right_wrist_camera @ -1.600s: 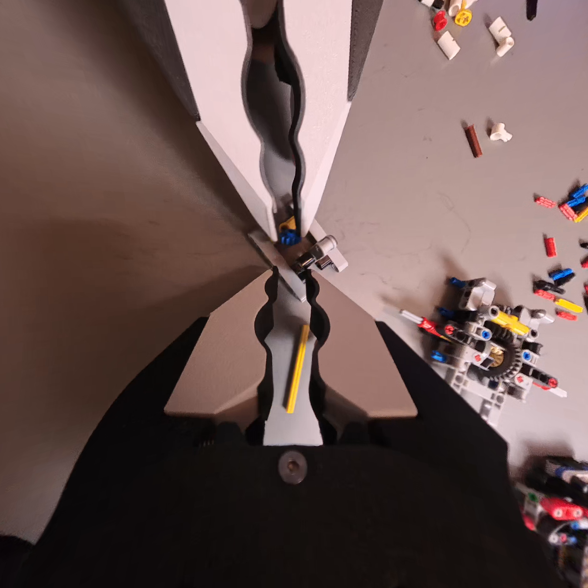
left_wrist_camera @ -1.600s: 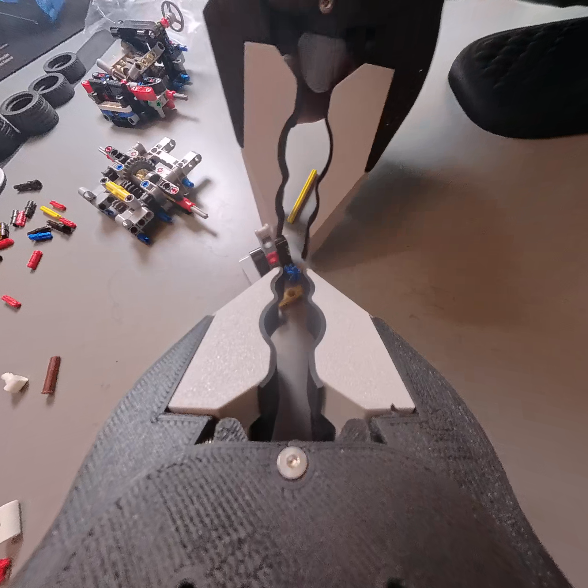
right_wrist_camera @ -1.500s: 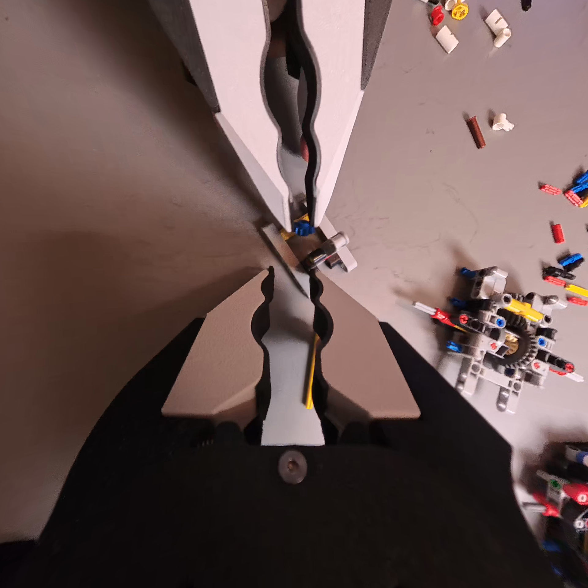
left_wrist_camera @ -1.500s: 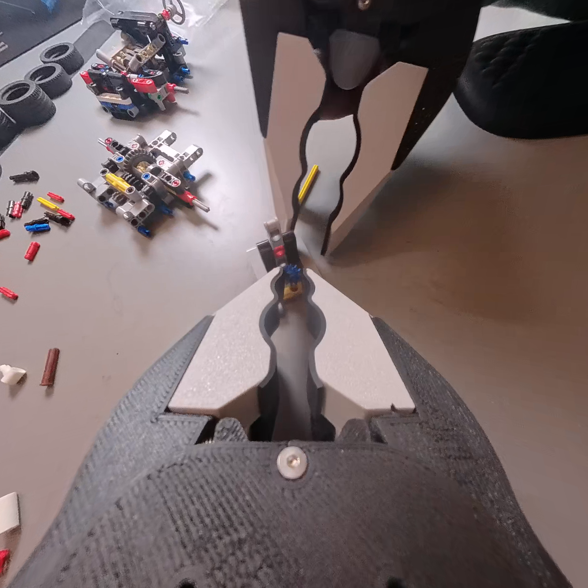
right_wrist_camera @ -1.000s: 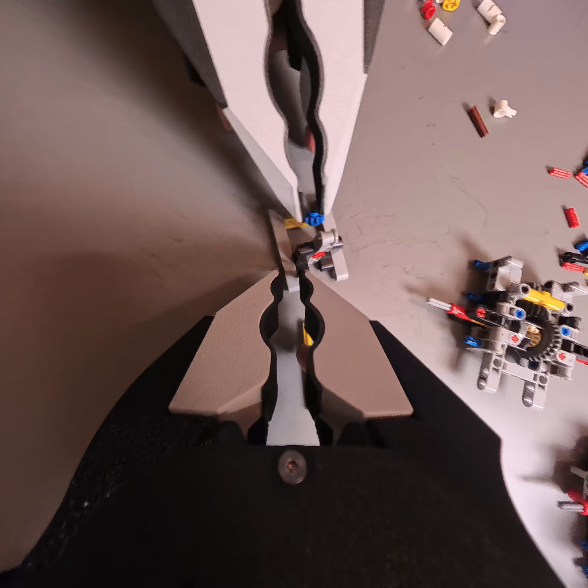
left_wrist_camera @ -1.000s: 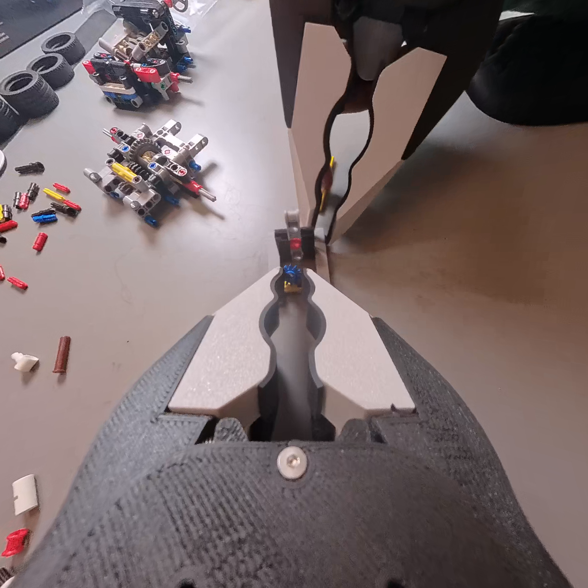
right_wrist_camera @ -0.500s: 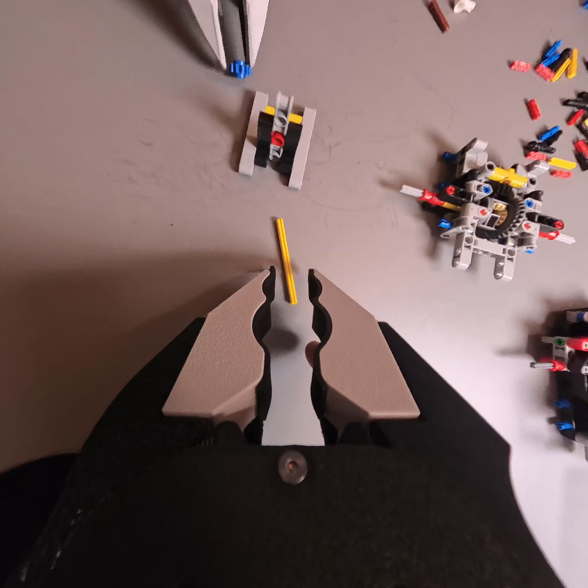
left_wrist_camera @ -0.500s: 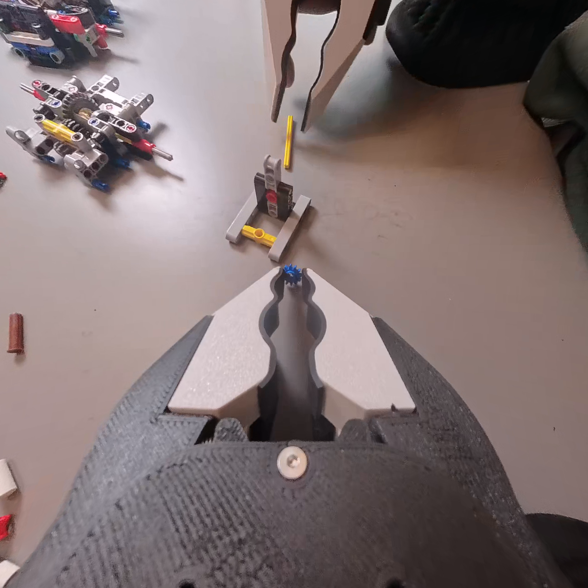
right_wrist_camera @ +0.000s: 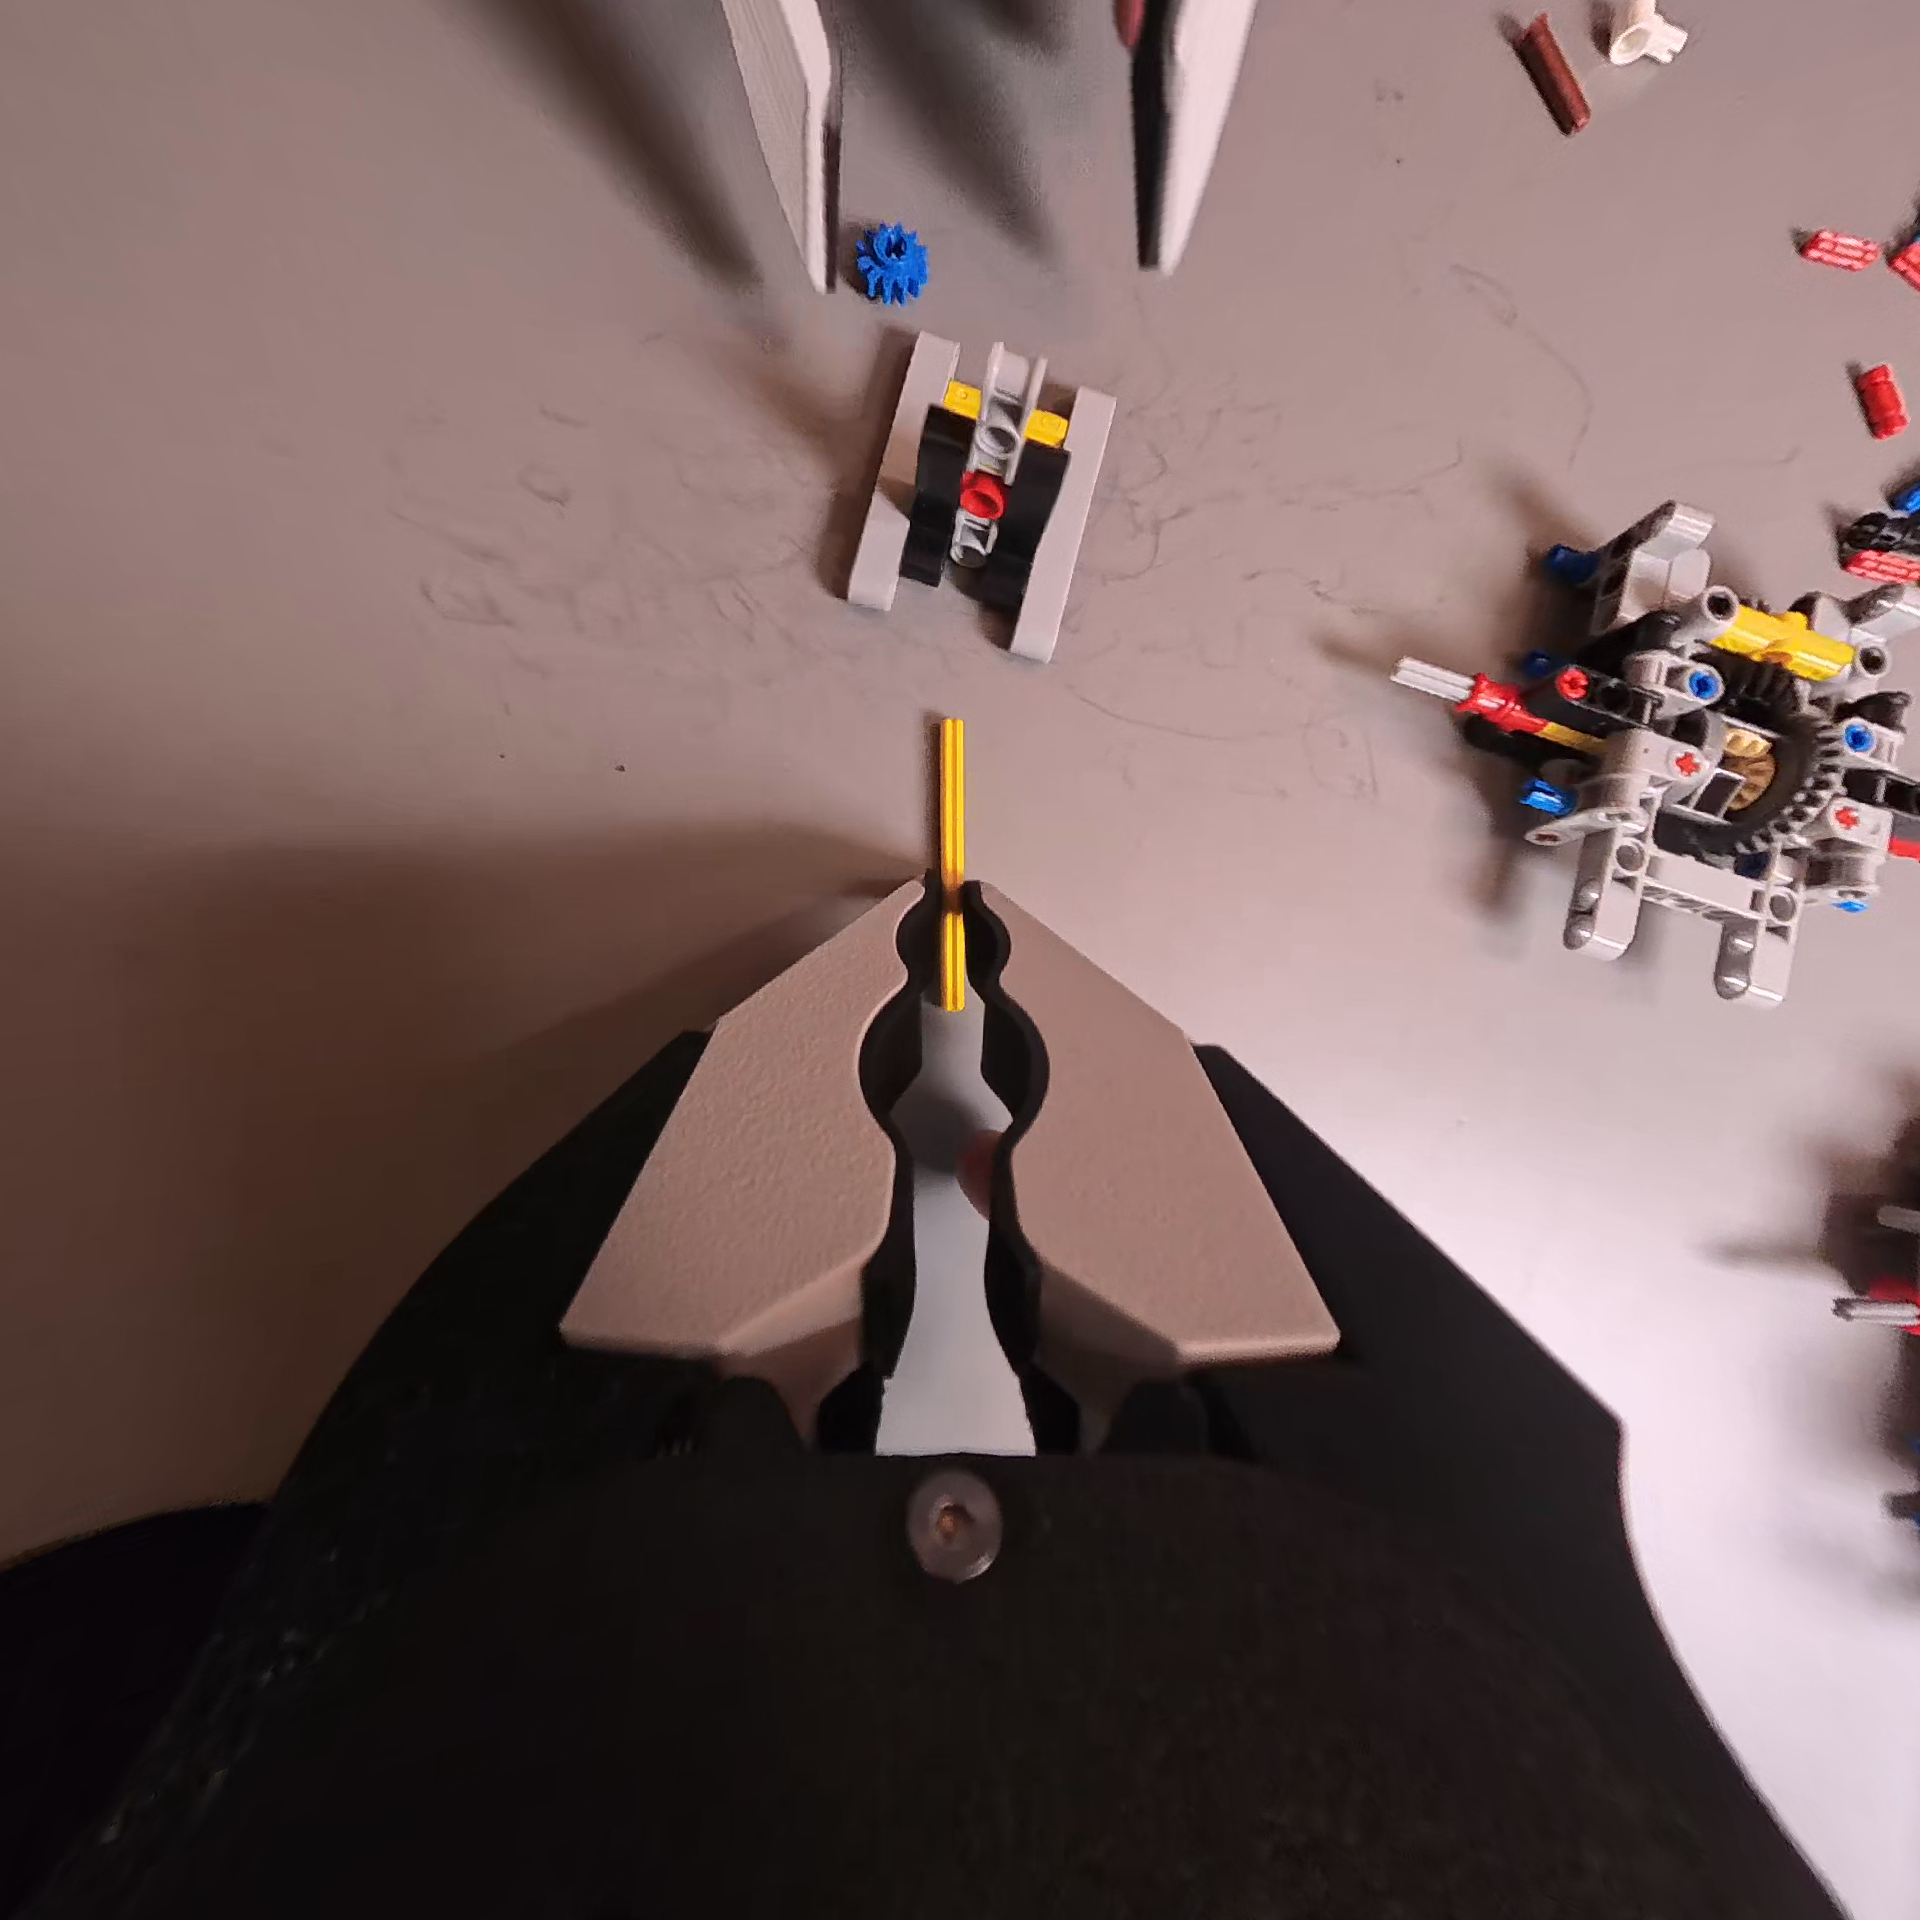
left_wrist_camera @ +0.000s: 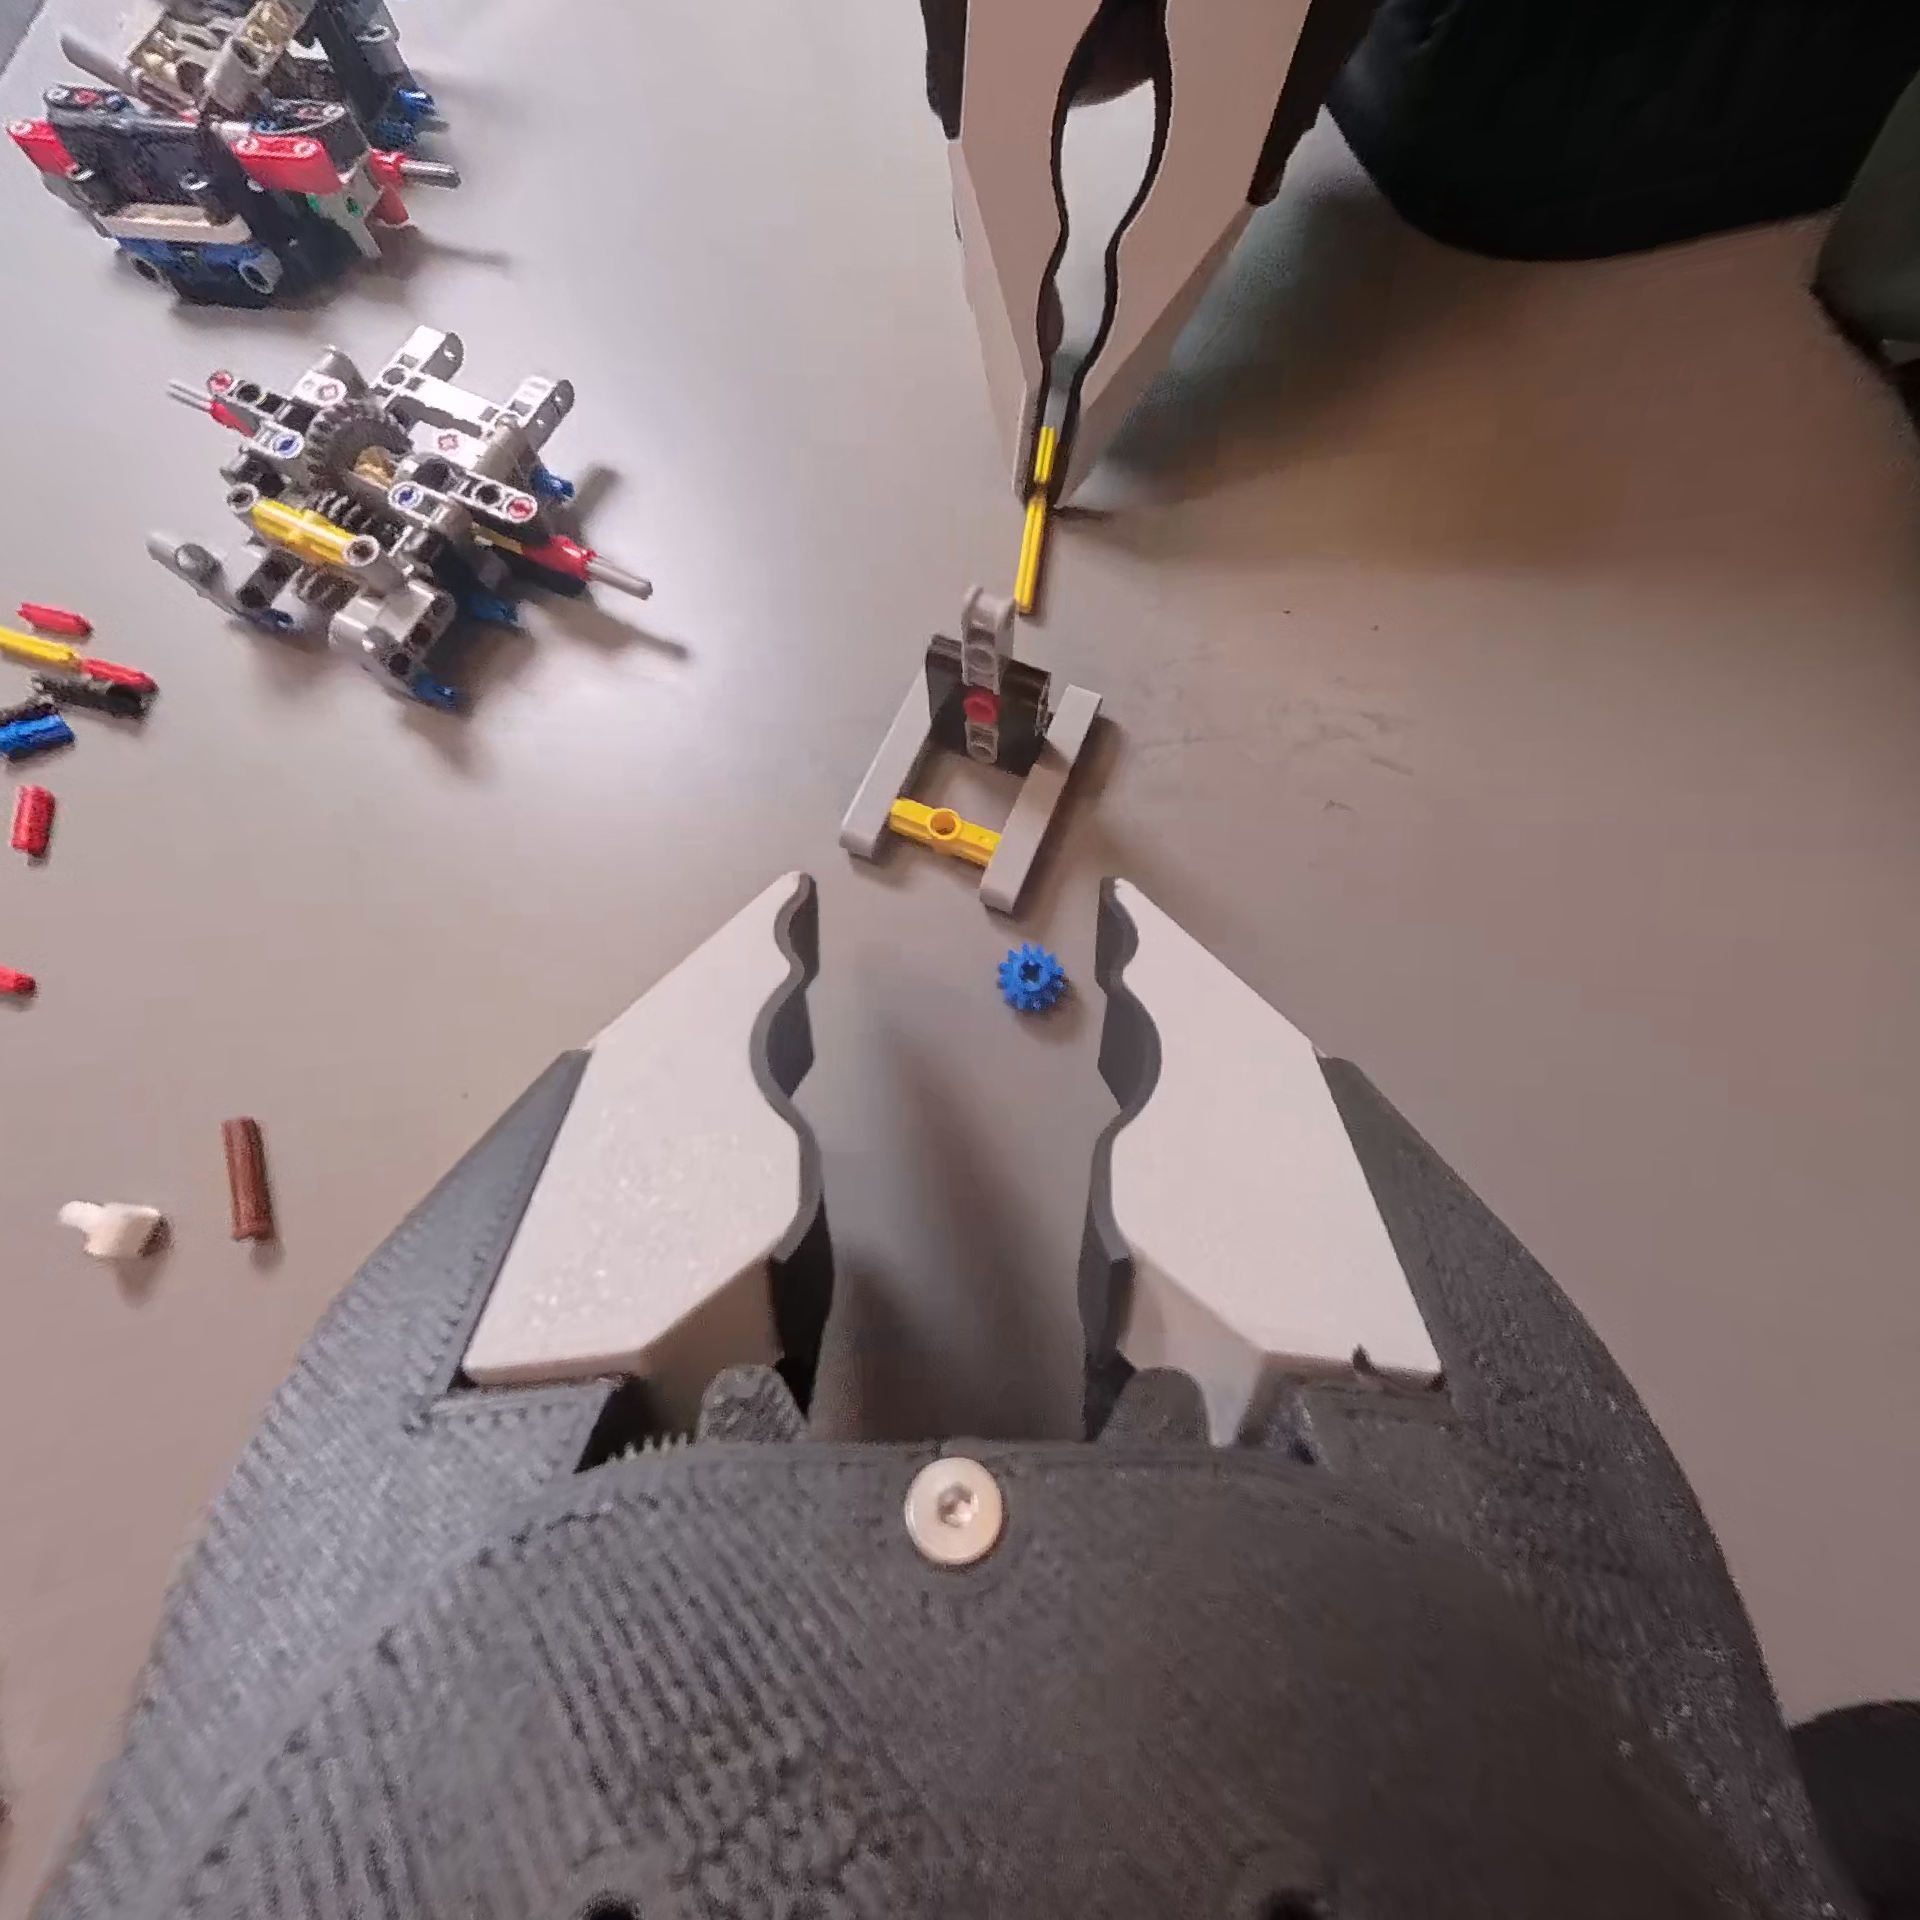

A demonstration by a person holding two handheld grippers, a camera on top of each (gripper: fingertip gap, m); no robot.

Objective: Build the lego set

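Right gripper (right_wrist_camera: 948, 891) pinches yellow axle (right_wrist_camera: 951, 790); blue gear (left_wrist_camera: 1032, 977) lies loose

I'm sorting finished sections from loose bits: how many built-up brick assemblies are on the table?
3 in the left wrist view: a small grey-sided frame just beyond the open left gripper, a gear assembly at left, and a red-and-black assembly at far left. Others may lie out of frame.

two grippers (left_wrist_camera: 956, 904) (right_wrist_camera: 948, 888), one yellow axle (right_wrist_camera: 951, 810), one blue gear (left_wrist_camera: 1032, 977), one small grey frame (left_wrist_camera: 971, 769), two larger assemblies (left_wrist_camera: 384, 520) (left_wrist_camera: 218, 156)
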